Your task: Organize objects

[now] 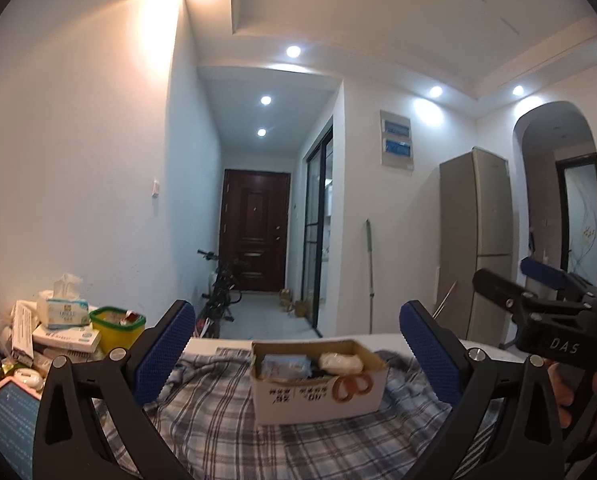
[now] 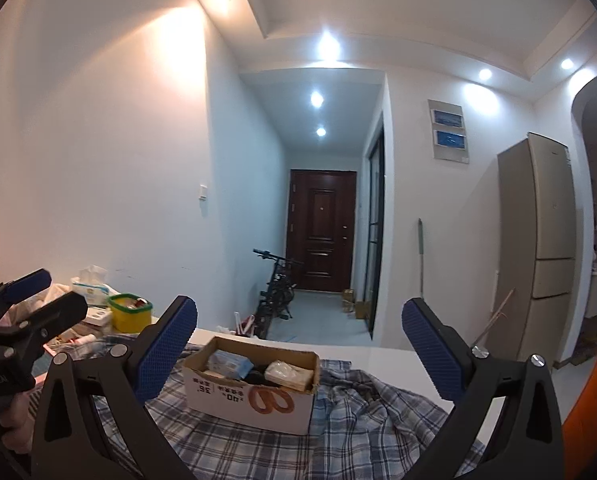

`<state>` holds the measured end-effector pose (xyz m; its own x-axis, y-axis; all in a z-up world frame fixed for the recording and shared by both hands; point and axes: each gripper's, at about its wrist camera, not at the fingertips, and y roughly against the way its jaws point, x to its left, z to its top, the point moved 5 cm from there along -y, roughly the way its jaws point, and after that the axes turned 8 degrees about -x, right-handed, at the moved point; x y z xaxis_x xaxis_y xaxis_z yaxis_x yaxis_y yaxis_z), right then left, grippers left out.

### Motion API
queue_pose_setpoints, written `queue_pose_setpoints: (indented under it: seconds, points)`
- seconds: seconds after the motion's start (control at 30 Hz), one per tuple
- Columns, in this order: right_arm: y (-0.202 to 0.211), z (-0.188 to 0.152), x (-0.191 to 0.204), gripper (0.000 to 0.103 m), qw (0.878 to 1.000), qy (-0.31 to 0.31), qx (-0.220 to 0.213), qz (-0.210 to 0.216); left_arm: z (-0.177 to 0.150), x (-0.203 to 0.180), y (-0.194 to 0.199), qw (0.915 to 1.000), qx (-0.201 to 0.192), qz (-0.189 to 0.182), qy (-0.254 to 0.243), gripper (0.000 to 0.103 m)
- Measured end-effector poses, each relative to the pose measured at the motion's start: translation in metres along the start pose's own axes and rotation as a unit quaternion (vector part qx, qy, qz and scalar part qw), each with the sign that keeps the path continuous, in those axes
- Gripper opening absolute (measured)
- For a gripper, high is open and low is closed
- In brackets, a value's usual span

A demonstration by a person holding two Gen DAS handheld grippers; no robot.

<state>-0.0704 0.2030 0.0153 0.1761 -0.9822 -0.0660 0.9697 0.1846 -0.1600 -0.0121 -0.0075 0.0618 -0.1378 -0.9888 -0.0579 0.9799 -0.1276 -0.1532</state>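
A white cardboard box (image 1: 318, 384) (image 2: 254, 388) with pretzel print stands open on a blue plaid cloth (image 1: 226, 432) (image 2: 362, 404). Inside lie a blue packet (image 2: 230, 362), a pale wrapped packet (image 1: 340, 362) (image 2: 288, 372) and something dark. My left gripper (image 1: 298, 348) hovers open in front of the box, nothing between its blue pads. My right gripper (image 2: 300, 350) is also open and empty, just short of the box. Each gripper shows at the edge of the other view: the right one (image 1: 538, 284), the left one (image 2: 34, 296).
A cluttered pile sits at the left: a tissue pack (image 1: 64, 306), flat boxes (image 1: 66, 338), a yellow tub with green rim (image 1: 116, 326) (image 2: 130, 312). The white table edge (image 2: 378, 354) runs behind the cloth. Beyond are a hallway, a bicycle (image 2: 276, 292) and a fridge (image 2: 546, 236).
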Motion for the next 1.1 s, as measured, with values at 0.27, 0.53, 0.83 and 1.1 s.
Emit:
queue_pose_setpoints:
  seconds: [0.27, 0.53, 0.83, 1.1]
  points:
    - [-0.021, -0.058, -0.003, 0.102, 0.999, -0.031, 0.032, -0.001, -0.055, 0.012, -0.02, 0.9977, 0.004, 0.056, -0.039, 0.103]
    - [-0.015, -0.091, 0.021, 0.102, 0.996, 0.066, 0.023, -0.046, -0.076, 0.004, -0.043, 0.9947, 0.062, 0.053, -0.061, 0.103]
    - [-0.026, -0.099, -0.019, 0.102, 0.995, -0.017, 0.074, -0.063, -0.09, 0.001, -0.058, 0.9915, 0.103, 0.04, -0.068, 0.103]
    - [-0.026, -0.103, -0.013, 0.102, 0.996, -0.02, 0.085, -0.033, -0.096, 0.002, -0.061, 0.9914, 0.117, 0.016, -0.055, 0.103]
